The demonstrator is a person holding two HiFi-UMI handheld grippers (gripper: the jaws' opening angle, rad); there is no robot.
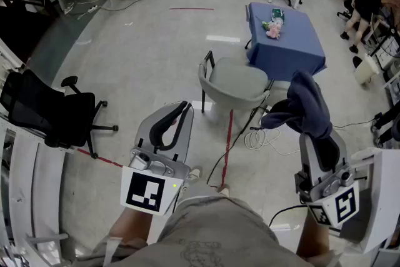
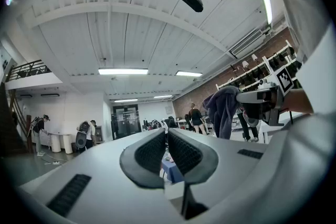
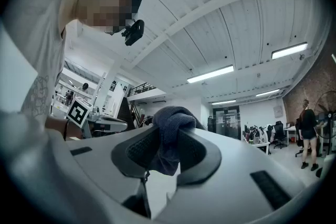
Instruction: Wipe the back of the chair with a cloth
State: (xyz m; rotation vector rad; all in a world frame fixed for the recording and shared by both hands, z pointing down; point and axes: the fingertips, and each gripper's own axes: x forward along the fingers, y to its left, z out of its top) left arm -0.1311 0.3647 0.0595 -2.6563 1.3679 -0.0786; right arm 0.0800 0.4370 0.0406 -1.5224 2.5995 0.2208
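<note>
Dark cloth point(image 1: 306, 104) in right hand-held gripper point(image 3: 168, 143); grey chair point(image 1: 232, 81), seemingly plastic, upright.

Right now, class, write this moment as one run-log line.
left tongs: shut, empty | right tongs: shut on dark blue-grey cloth | grey plastic shell chair: ahead, untouched | wiping: not begun

Left hand-held gripper point(image 2: 167, 134), jaws together, empty; dark cloth point(image 2: 223, 108) beyond, right.
</note>
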